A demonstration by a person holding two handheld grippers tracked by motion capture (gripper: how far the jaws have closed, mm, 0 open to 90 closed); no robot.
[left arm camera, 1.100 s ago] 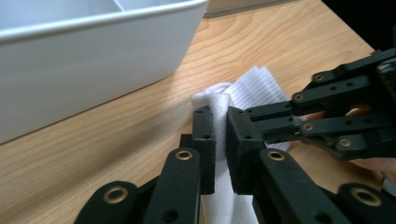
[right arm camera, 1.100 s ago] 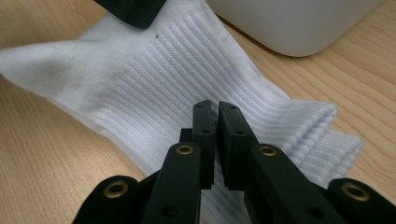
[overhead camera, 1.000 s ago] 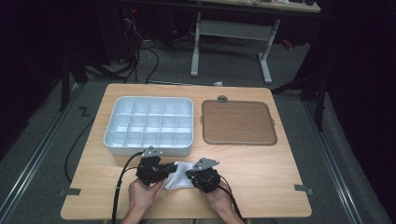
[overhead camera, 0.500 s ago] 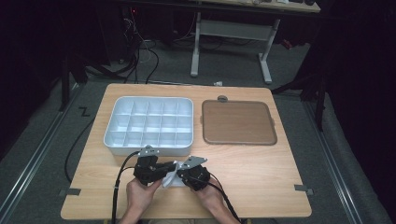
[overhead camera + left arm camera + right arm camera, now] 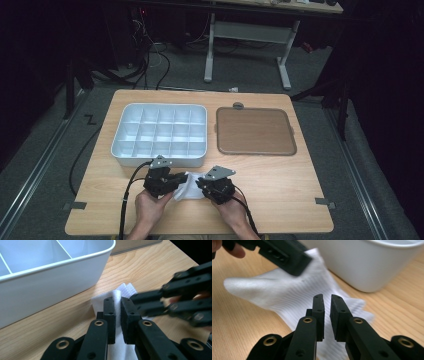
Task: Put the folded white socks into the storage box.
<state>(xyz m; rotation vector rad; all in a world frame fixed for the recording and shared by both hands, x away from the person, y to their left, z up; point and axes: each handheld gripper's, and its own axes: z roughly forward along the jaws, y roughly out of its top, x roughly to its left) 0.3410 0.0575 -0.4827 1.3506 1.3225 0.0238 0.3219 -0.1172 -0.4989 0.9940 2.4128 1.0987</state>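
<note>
A white sock [image 5: 188,187] lies on the wooden table near its front edge, between my two grippers. My left gripper [image 5: 176,183] is shut on one end of the sock [image 5: 100,302]; white fabric shows between its jaws [image 5: 117,301]. My right gripper [image 5: 203,184] hovers just over the other end of the sock [image 5: 274,292]. Its jaws [image 5: 326,298] have just been opening and stand a narrow gap apart, with ribbed fabric showing under the gap and not pinched. In the right gripper view, the left gripper [image 5: 294,263] pins the sock's far part.
A white compartment tray [image 5: 160,161] stands just behind the sock, its near wall close to both grippers [image 5: 50,285] [image 5: 367,265]. A brown flat tray [image 5: 254,131] lies to its right. Bare wood lies right of the hands.
The right gripper moved in toward the left one, then drew back slightly to the right, so more sock shows between them. The left hand has not moved.
</note>
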